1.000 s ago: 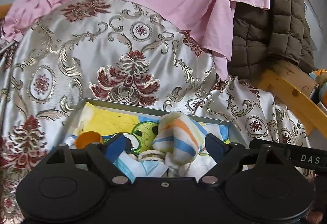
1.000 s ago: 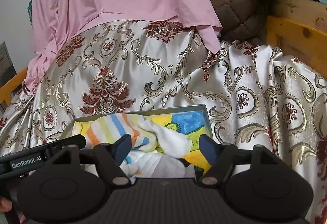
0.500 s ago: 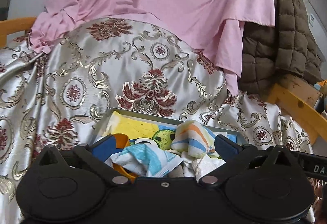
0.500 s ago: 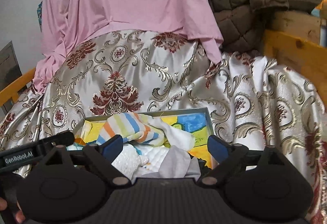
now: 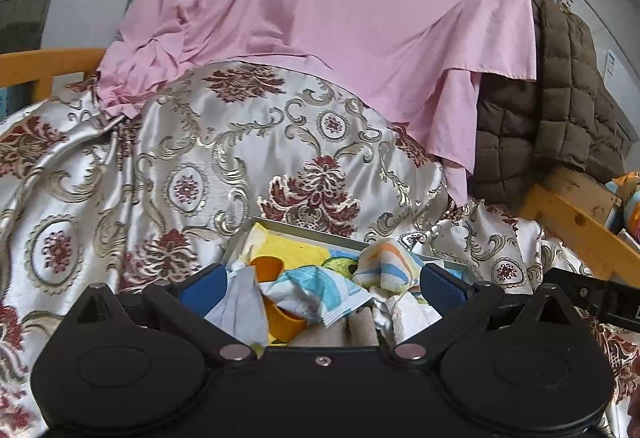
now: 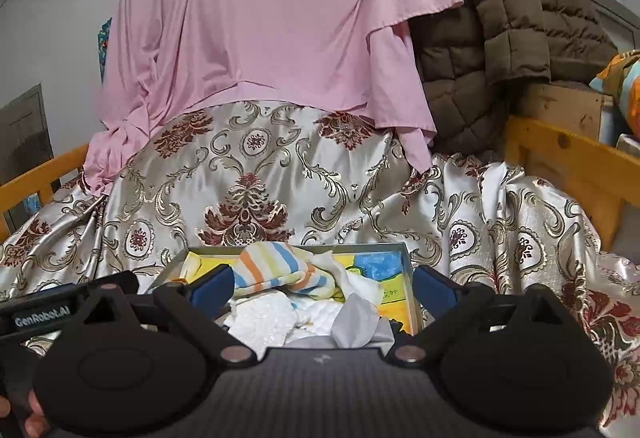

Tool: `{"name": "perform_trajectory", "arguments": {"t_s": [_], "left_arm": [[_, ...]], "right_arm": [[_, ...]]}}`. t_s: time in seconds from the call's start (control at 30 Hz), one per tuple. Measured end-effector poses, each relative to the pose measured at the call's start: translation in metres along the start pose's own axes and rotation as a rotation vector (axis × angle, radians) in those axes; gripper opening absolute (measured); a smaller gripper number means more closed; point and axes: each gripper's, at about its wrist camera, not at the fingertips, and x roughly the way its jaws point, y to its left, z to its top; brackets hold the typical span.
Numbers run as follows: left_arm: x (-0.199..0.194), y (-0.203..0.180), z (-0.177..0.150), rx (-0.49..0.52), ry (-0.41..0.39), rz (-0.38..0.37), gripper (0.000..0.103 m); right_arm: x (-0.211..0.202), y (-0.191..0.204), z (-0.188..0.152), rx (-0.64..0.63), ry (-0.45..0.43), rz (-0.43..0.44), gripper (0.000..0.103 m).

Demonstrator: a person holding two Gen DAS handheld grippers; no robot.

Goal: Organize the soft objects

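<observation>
A grey box point(image 5: 304, 228) with a cartoon picture inside lies on the patterned bedspread; it also shows in the right wrist view point(image 6: 404, 250). It holds a striped towel point(image 5: 390, 264) point(image 6: 276, 270), a blue-patterned cloth point(image 5: 316, 290), white cloths point(image 6: 264, 318), a grey tissue point(image 6: 356, 320) and an orange cup point(image 5: 280, 312). My left gripper point(image 5: 320, 284) is open and empty, above the box's near side. My right gripper point(image 6: 322, 282) is open and empty, its fingers astride the pile of cloths.
A silver and maroon bedspread point(image 5: 240, 158) covers the bed. A pink sheet point(image 5: 340, 6) and a brown quilted jacket point(image 5: 560, 90) are heaped behind. A wooden bed rail point(image 5: 580, 226) runs along the right, another rail point(image 5: 44, 66) on the left.
Both grippers have drawn back and risen from the box, jaws opening wider. The striped towel lies in the box, free of both. More of the bed and pink sheet shows.
</observation>
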Motion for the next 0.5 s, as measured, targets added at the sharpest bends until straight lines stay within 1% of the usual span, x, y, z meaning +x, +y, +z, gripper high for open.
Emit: {"name": "perform_trajectory", "arguments": {"t_s": [0.27, 0.4, 0.5], "left_arm": [[-0.027, 0.001, -0.001, 0.034, -0.040, 0.023, 0.102], [-0.042, 0.000, -0.003, 0.044, -0.047, 0.020, 0.102], [-0.053, -0.002, -0.006, 0.069, -0.056, 0.021, 0.102]], "right_arm": [[-0.023, 0.004, -0.002, 0.009, -0.009, 0.008, 0.103], [-0.036, 0.008, -0.005, 0.003, -0.018, 0.003, 0.103], [-0.048, 0.013, -0.009, -0.007, -0.030, 0.001, 0.103]]}}
